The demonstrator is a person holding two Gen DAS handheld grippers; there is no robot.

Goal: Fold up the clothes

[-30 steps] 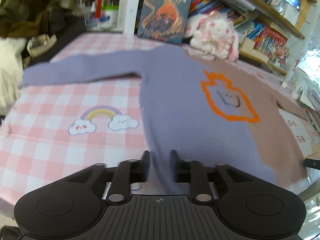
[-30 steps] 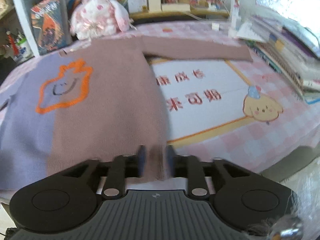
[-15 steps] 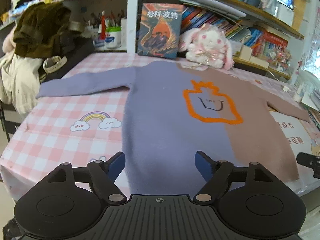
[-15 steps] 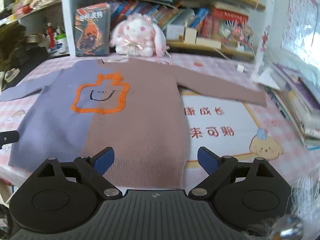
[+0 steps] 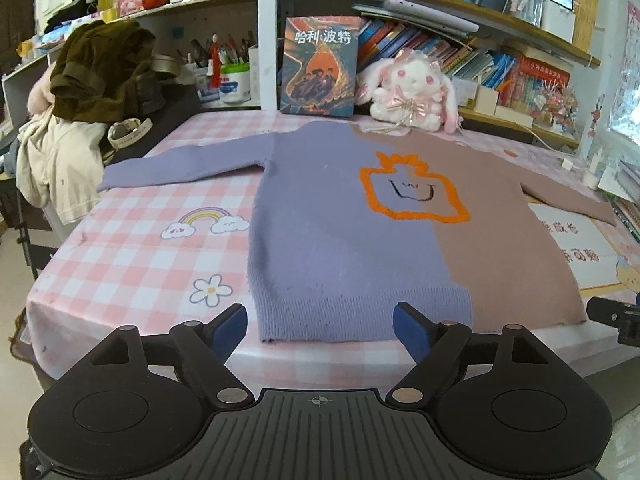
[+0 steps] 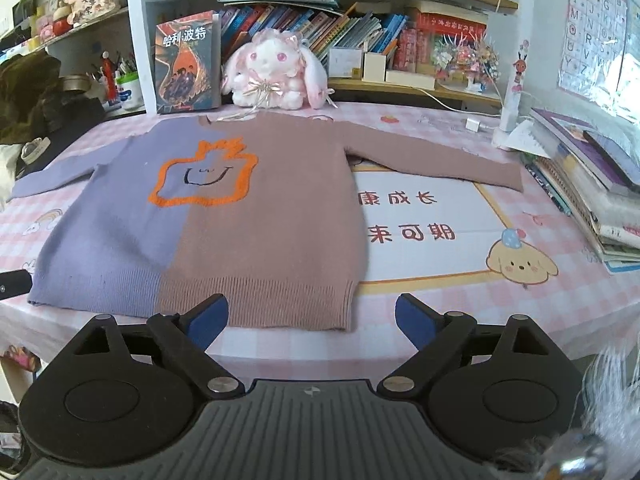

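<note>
A knitted sweater [image 5: 360, 240], half purple and half brown with an orange outlined face on the chest, lies flat and face up on the pink checked tablecloth [image 5: 128, 256], both sleeves spread out. It also shows in the right wrist view [image 6: 240, 224]. My left gripper [image 5: 320, 330] is open and empty, just off the table's front edge before the purple hem. My right gripper [image 6: 312, 324] is open and empty, before the brown hem. The right gripper's tip shows at the far right of the left wrist view [image 5: 616, 316].
A plush rabbit [image 5: 408, 88] and an upright book [image 5: 318, 66] stand at the back by the collar. Clothes [image 5: 92, 92] hang piled at the left. Stacked books [image 6: 600, 192] lie at the table's right edge. A white mat with red characters [image 6: 424, 224] lies under the brown sleeve.
Both grippers were shut on the sweater's hem a second ago. They have opened, let go and drawn back from the table. The sweater now lies flat.
</note>
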